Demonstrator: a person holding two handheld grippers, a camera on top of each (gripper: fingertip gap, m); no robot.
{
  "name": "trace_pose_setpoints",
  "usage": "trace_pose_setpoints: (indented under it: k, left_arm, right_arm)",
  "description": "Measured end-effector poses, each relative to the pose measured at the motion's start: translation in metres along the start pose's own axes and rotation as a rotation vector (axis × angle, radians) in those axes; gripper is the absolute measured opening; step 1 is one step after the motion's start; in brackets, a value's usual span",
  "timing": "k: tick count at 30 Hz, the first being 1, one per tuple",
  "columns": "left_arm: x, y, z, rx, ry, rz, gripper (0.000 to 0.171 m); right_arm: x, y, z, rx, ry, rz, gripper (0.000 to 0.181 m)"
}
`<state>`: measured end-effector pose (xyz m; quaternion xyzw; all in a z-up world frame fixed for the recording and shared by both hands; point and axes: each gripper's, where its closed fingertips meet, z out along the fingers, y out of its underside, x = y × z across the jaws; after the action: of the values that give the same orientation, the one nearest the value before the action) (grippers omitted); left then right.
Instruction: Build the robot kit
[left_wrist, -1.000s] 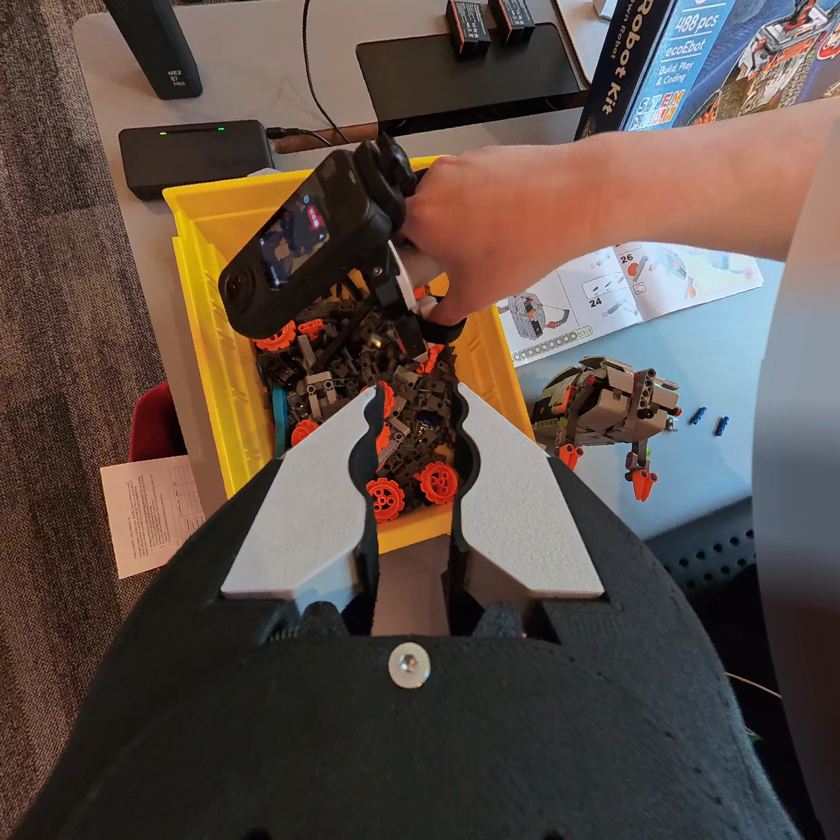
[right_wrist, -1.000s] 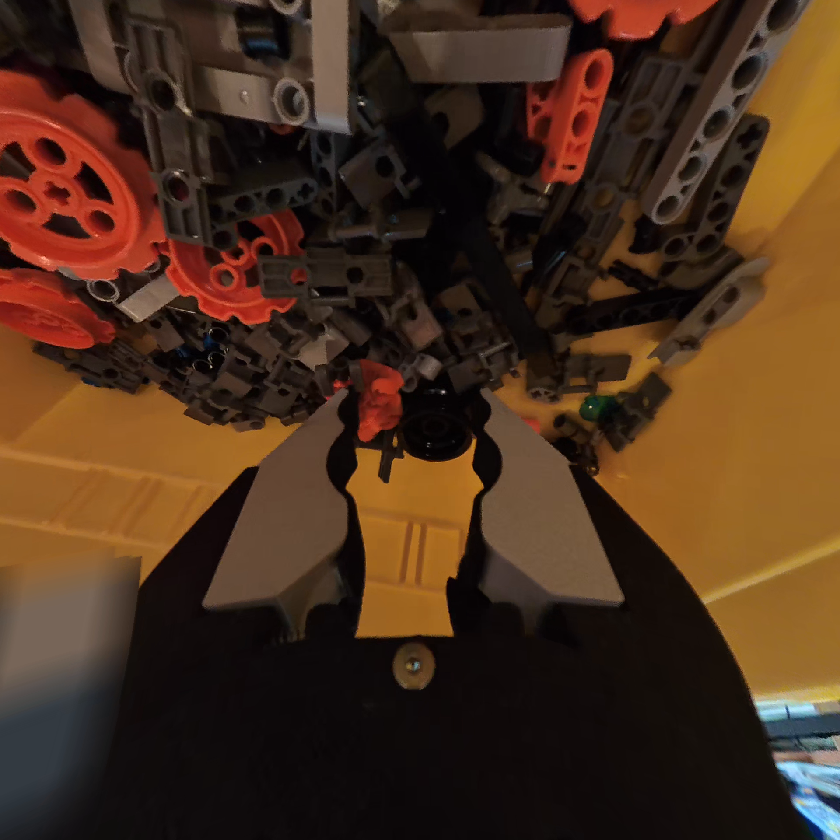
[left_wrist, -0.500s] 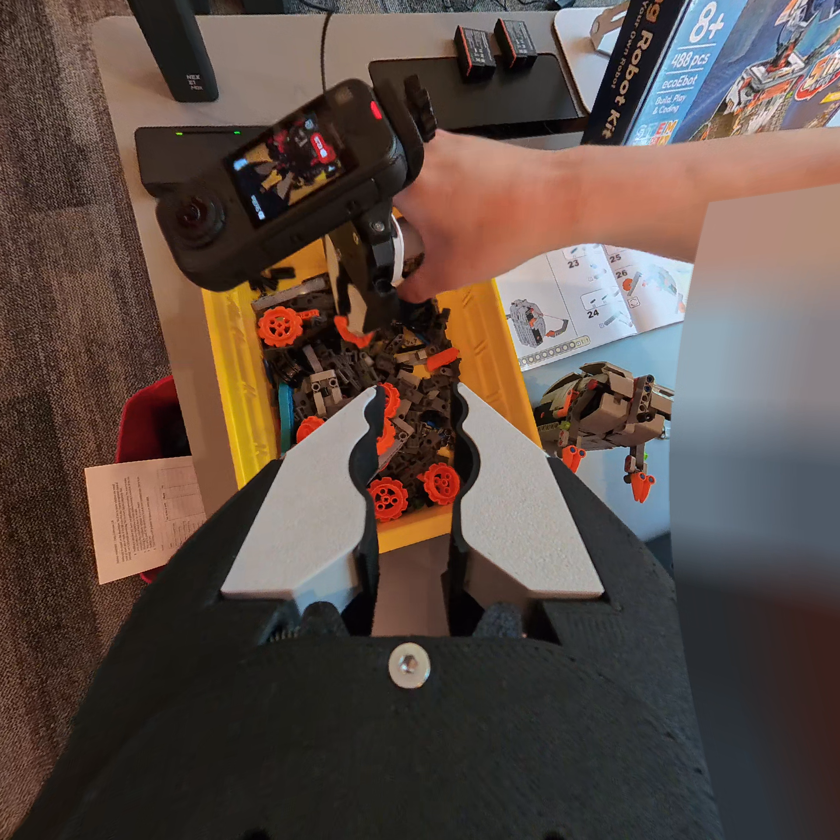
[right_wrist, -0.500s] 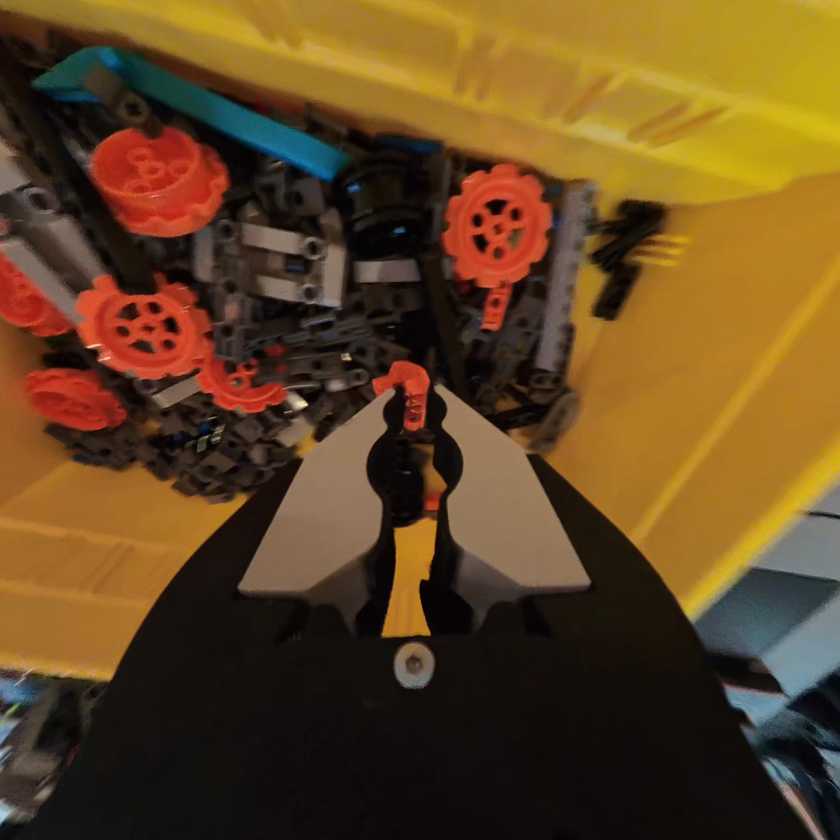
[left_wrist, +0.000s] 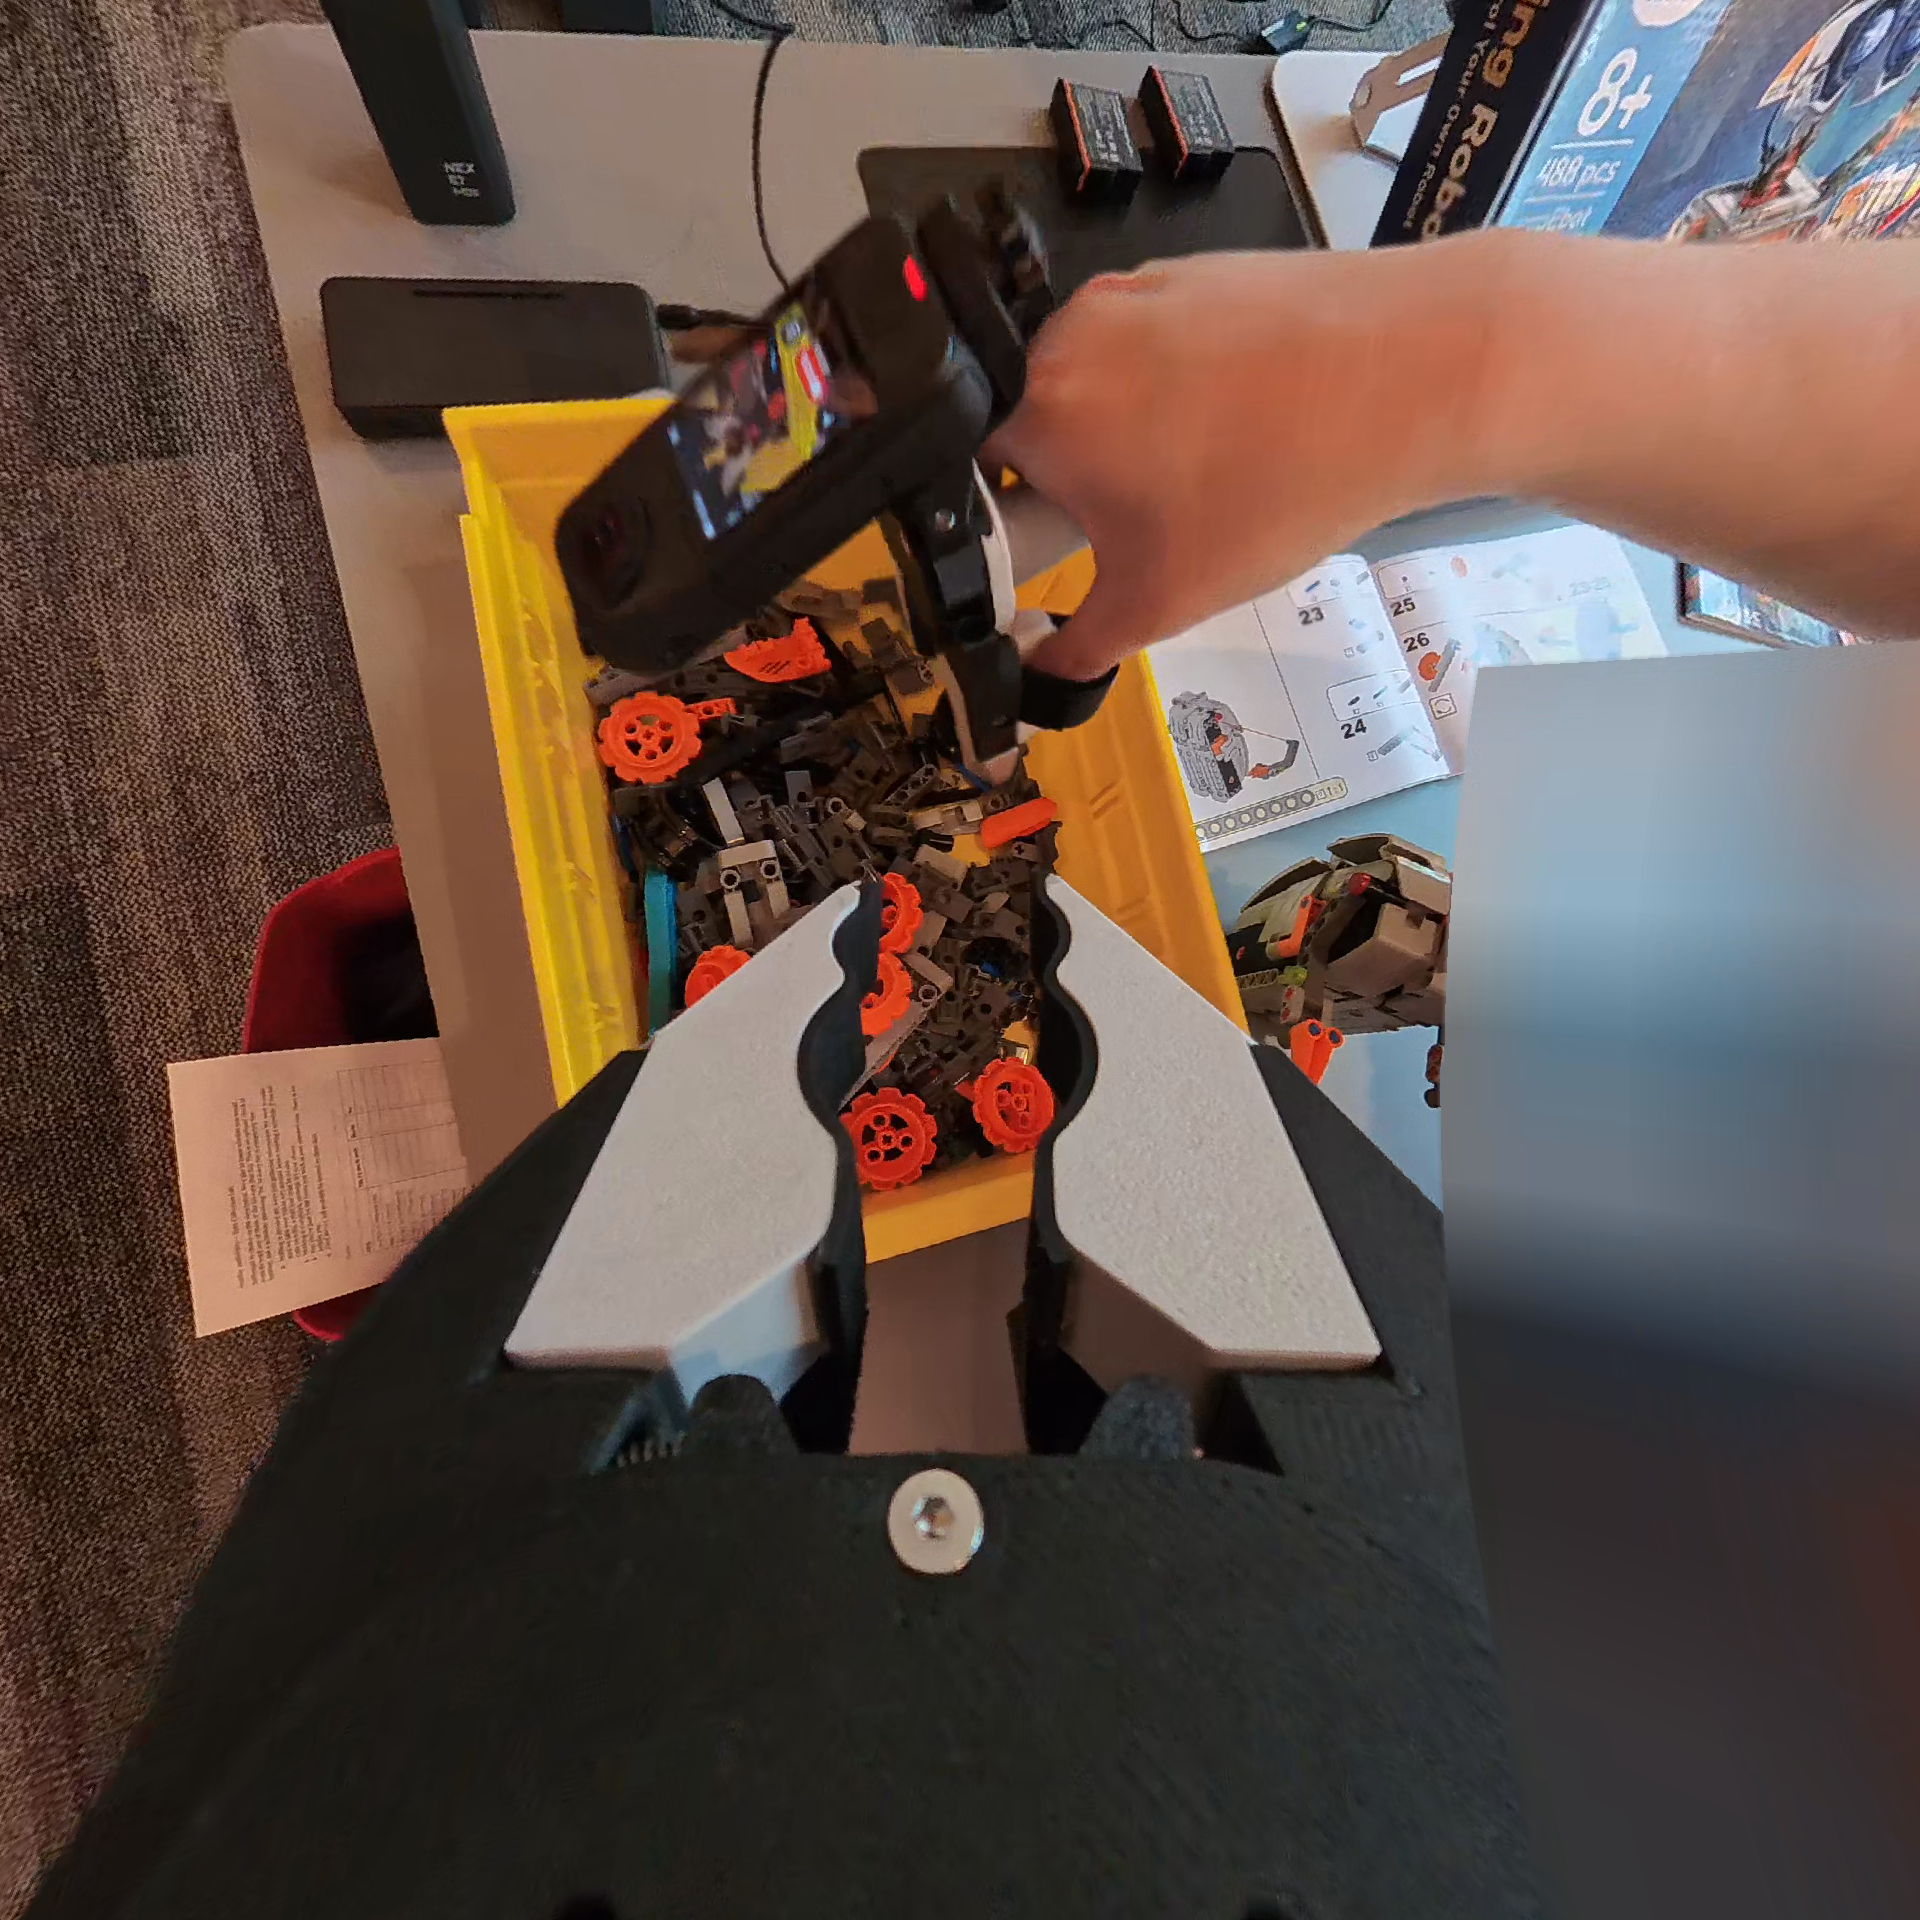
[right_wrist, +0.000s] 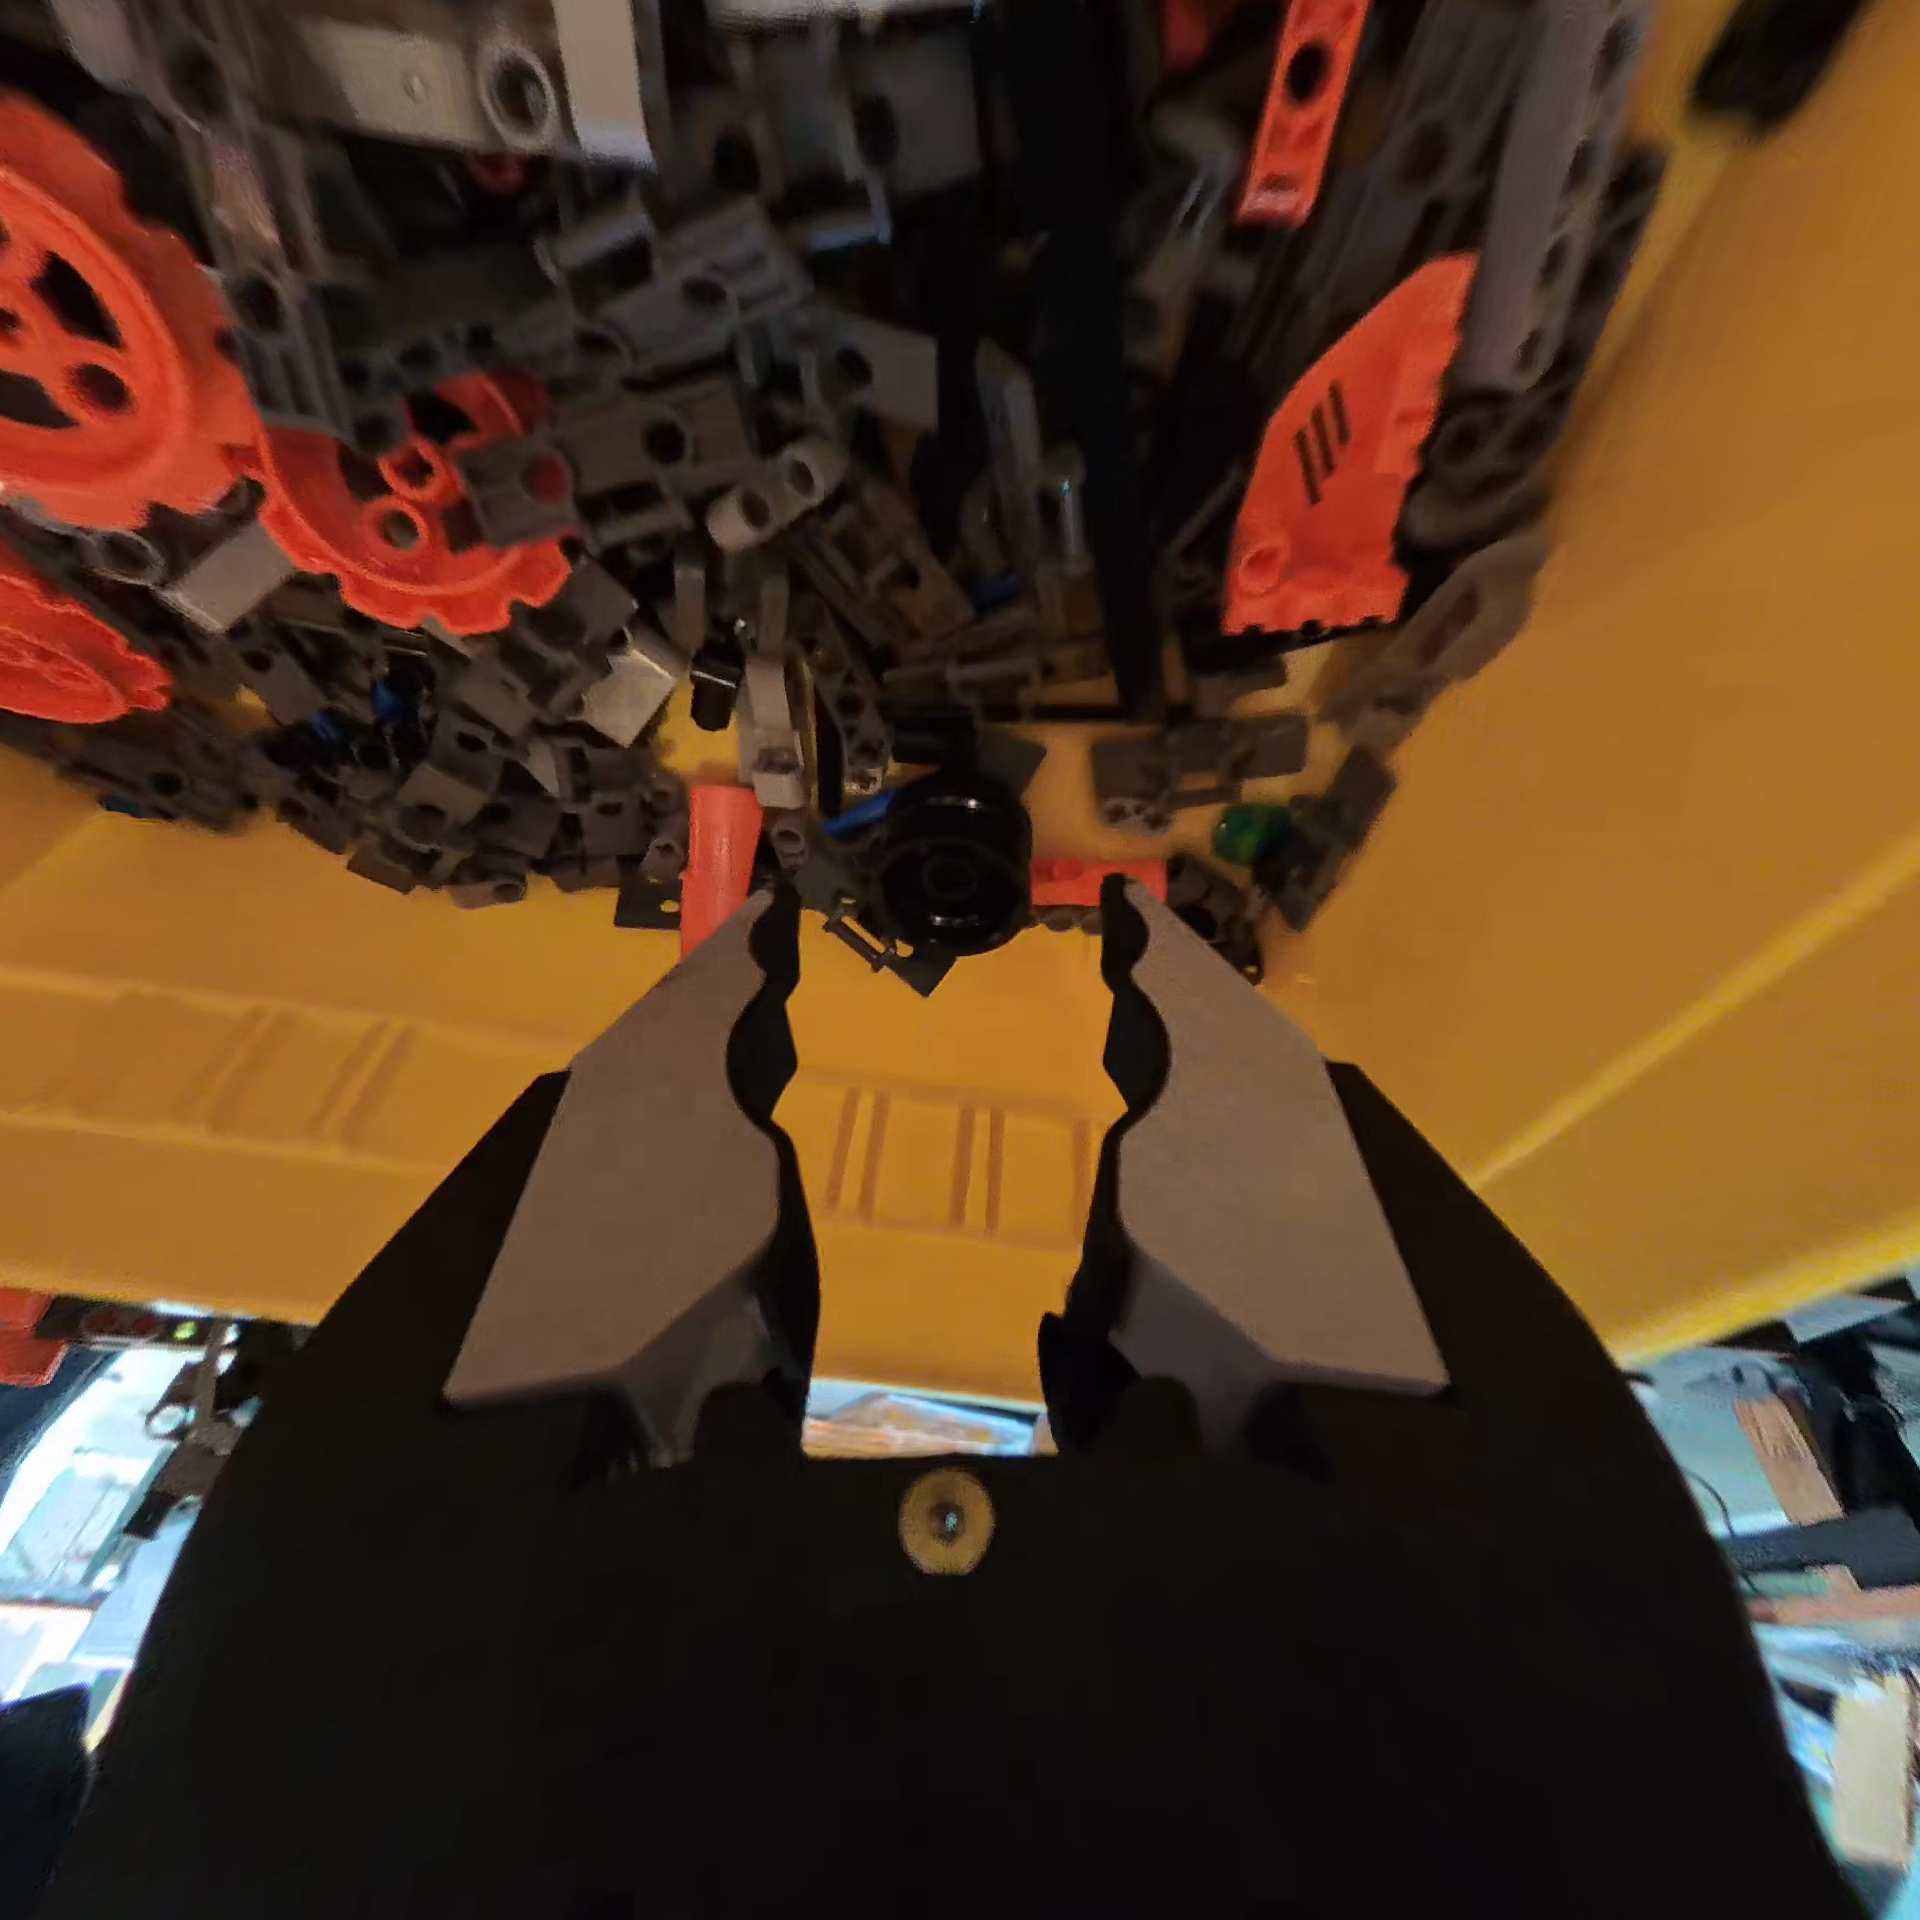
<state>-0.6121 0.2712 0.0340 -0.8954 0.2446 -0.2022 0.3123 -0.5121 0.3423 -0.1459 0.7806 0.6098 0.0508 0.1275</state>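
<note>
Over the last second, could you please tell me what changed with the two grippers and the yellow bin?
The right gripper, shut on a small orange piece half a second ago above the yellow plastic bin, has dropped back in and opened; its fingertips now flank a small black wheel, holding nothing. The left gripper stayed open, hovering over the bin's near end.

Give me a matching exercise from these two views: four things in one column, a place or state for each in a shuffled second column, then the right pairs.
Things
1. left gripper
2. black round piece
3. instruction booklet
4. red container

Places or states
A. lying open on the table, right of the yellow bin
B. on the floor, left of the bin
C. open, above the bin's near end
D. just past the open right gripper

Pairs: 1-C, 2-D, 3-A, 4-B
</note>
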Motion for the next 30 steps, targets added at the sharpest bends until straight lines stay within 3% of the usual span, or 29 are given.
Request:
trace_pose_setpoints:
  k: [2,4,6,12,17,25,28,30]
  left_arm:
    - [-0.002,0.0,-0.001,0.005,-0.002,-0.01,0.027]
    - [-0.004,0.0,-0.002,0.008,-0.001,-0.015,0.026]
    - [-0.004,0.0,-0.002,0.008,0.002,-0.017,0.027]
    - [-0.003,0.0,-0.001,0.002,0.005,-0.01,0.027]
    - [-0.002,0.0,-0.001,0.004,0.007,-0.009,0.027]
    - [-0.002,0.0,-0.001,0.003,0.01,-0.006,0.027]
    - [-0.001,0.0,0.0,-0.003,0.011,-0.003,0.027]
    - [-0.001,0.0,0.0,-0.004,0.012,-0.002,0.027]
  right_arm:
    - [0.003,0.004,0.011,-0.054,0.035,-0.014,0.057]
    - [-0.002,0.002,0.019,-0.07,0.007,-0.015,0.037]
    - [-0.003,-0.002,0.018,-0.075,0.005,-0.028,0.034]
    - [0.008,-0.054,0.0,0.195,0.087,-0.079,0.034]
    - [0.005,-0.024,-0.001,0.046,0.024,-0.055,0.058]
    - [-0.012,0.004,0.019,-0.093,-0.023,-0.103,0.068]
    - [-0.014,0.001,0.022,-0.106,0.009,-0.11,0.063]
    - [-0.008,0.0,0.021,-0.108,0.06,-0.123,0.035]
